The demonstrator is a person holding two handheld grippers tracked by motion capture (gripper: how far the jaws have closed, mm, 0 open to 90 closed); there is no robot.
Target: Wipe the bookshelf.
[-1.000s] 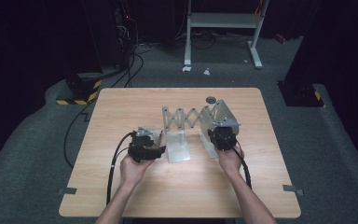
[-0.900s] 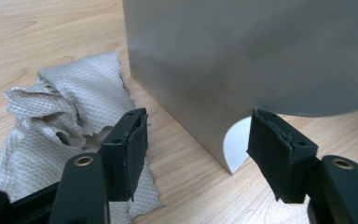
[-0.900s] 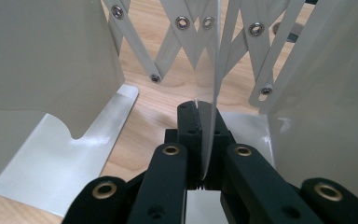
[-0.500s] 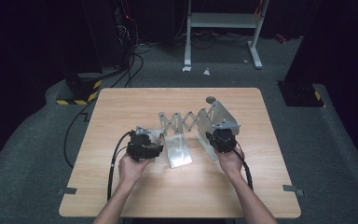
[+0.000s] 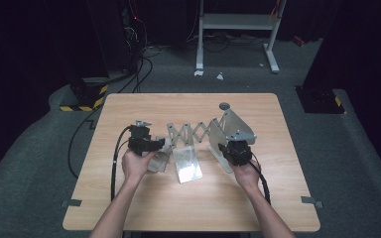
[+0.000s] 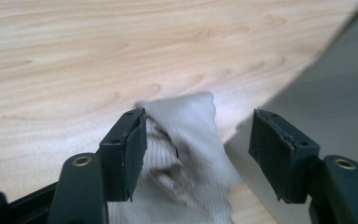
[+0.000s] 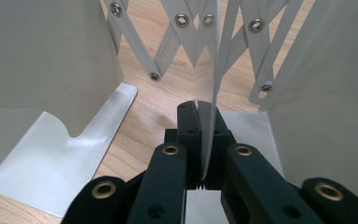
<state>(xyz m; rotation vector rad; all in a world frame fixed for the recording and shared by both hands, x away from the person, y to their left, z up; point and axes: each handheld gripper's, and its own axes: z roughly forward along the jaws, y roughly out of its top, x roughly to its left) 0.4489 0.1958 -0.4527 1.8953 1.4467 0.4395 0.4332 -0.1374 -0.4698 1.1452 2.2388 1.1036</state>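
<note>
A folding metal rack (image 5: 198, 136) of grey sheet plates joined by a riveted scissor lattice (image 5: 191, 131) stands stretched out across the middle of the wooden table (image 5: 129, 218), a little nearer the far edge than the near one, its plates upright and its flat feet lying on the wood. The right gripper (image 5: 235, 151) sits at the rack's right end, near the table's right edge, with its jaws pressed together on the thin lower edge of one upright plate (image 7: 214, 70); in the right gripper view that edge runs straight down between the two black pads, with the lattice (image 7: 191, 28) and its rivets beyond and a shiny foot (image 7: 60, 158) lying flat on the wood to the left. The left gripper (image 5: 146, 144) is at the rack's left end, toward the table's left edge, and its jaws stand apart. In the left gripper view a pale ribbed piece (image 6: 186, 154) rises between the pads and touches the left one (image 6: 128, 151), while the right pad (image 6: 279, 156) is clear of it, so nothing is clamped there; what this blurred piece is cannot be told. Beyond it lies bare wood, then a table edge and grey floor (image 6: 331, 84). A small dark round disc (image 5: 224, 105) lies on the wood near the far edge, behind the rack's right end plate (image 5: 235, 126) and apart from it
</note>
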